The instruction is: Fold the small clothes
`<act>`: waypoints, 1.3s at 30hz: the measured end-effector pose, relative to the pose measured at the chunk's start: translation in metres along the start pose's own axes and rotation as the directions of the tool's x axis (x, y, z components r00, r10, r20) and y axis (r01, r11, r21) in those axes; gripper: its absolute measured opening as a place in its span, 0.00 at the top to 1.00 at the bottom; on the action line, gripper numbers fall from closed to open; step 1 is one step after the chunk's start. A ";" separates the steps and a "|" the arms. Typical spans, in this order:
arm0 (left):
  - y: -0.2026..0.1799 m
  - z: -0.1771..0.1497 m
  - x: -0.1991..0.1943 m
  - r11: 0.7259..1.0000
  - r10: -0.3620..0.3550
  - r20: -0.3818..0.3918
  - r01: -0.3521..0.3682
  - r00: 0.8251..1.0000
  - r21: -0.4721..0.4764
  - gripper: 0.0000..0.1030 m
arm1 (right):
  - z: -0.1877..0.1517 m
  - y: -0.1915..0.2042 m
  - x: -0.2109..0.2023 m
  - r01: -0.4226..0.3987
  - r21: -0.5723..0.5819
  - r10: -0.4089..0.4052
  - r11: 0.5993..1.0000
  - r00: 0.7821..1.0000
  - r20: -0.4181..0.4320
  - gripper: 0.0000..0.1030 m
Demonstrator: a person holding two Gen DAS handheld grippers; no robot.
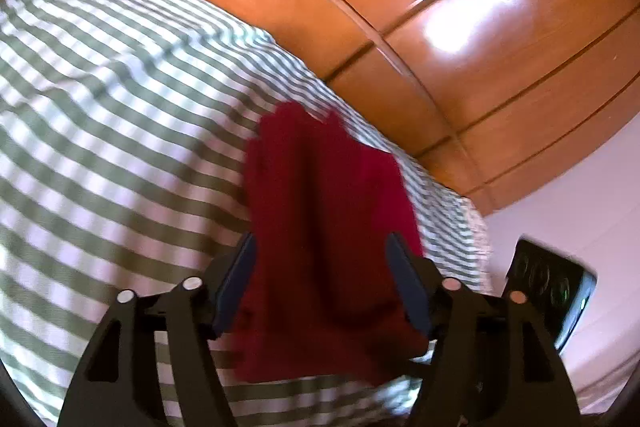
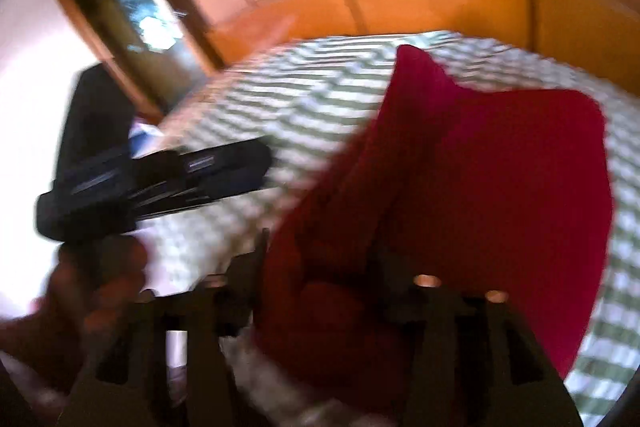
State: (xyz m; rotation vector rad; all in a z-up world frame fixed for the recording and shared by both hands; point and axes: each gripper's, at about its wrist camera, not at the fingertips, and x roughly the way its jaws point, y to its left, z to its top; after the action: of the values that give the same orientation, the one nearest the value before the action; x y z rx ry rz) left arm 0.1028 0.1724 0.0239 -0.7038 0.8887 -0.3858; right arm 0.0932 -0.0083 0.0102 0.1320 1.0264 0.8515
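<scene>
A dark red garment [image 1: 324,227] lies on the green-and-white striped bedcover [image 1: 120,131]. In the left wrist view my left gripper [image 1: 324,279] stands open over the garment's near part. The red cloth fills the gap between its blue pads [image 1: 240,283], and no pinch shows. The right wrist view is blurred. There the same garment [image 2: 500,195] spreads wide on the cover [image 2: 280,95]. My right gripper [image 2: 320,259] is open with bunched red cloth between its fingers. The left gripper [image 2: 256,167] shows at the left, held by a hand [image 2: 100,291].
A glossy wooden wardrobe [image 1: 440,7] rises close behind the bed. A wood-framed opening [image 2: 136,27] stands at the left of the right wrist view. A black device [image 1: 552,291] sits by the bed's right edge, against a white wall [image 1: 580,187].
</scene>
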 end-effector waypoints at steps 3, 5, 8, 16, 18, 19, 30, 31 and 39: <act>-0.001 0.007 0.014 0.997 -0.063 -0.046 0.061 0.997 -0.048 0.28 | -0.017 0.003 -0.029 -0.054 -0.004 0.054 0.999 0.998 0.033 0.23; 0.001 0.010 0.024 0.994 -0.074 -0.079 0.067 0.994 -0.082 0.28 | -0.033 -0.006 -0.048 -0.045 0.024 0.044 0.999 0.998 0.045 0.23; -0.008 0.012 0.035 0.994 -0.078 -0.114 0.069 0.990 -0.079 0.29 | -0.055 -0.027 -0.078 0.024 0.082 -0.030 0.996 0.997 0.070 0.23; -0.043 0.008 0.052 0.994 0.089 -0.137 -0.080 0.987 0.069 0.76 | -0.072 -0.053 -0.108 0.133 0.168 -0.157 0.977 0.978 0.139 0.26; -0.046 0.003 0.050 0.981 0.167 -0.117 -0.153 0.979 0.121 0.85 | -0.060 -0.047 -0.097 0.132 0.139 -0.152 0.981 0.977 0.147 0.32; -0.044 0.000 0.046 0.978 0.180 -0.098 -0.167 0.979 0.121 0.87 | -0.057 -0.042 -0.088 0.124 0.113 -0.140 0.986 0.980 0.139 0.35; -0.006 -0.034 0.024 0.944 0.329 -0.028 -0.327 0.944 0.049 0.70 | -0.085 -0.019 -0.009 0.247 -0.098 -0.249 0.964 0.968 -0.010 0.40; -0.012 -0.033 0.023 0.931 0.361 -0.007 -0.359 0.933 0.070 0.65 | -0.084 -0.019 -0.010 0.248 -0.093 -0.250 0.964 0.968 -0.008 0.40; -0.082 -0.033 0.015 0.792 0.464 0.236 -0.520 0.854 0.322 0.55 | -0.071 -0.019 -0.046 0.166 -0.059 -0.166 0.984 0.986 -0.001 0.31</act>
State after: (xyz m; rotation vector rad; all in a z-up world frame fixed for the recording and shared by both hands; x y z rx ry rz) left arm 0.0832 0.0920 0.0585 -0.1222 0.7942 -0.0240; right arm 0.0370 -0.0725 -0.0047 -0.0066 1.0024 0.7299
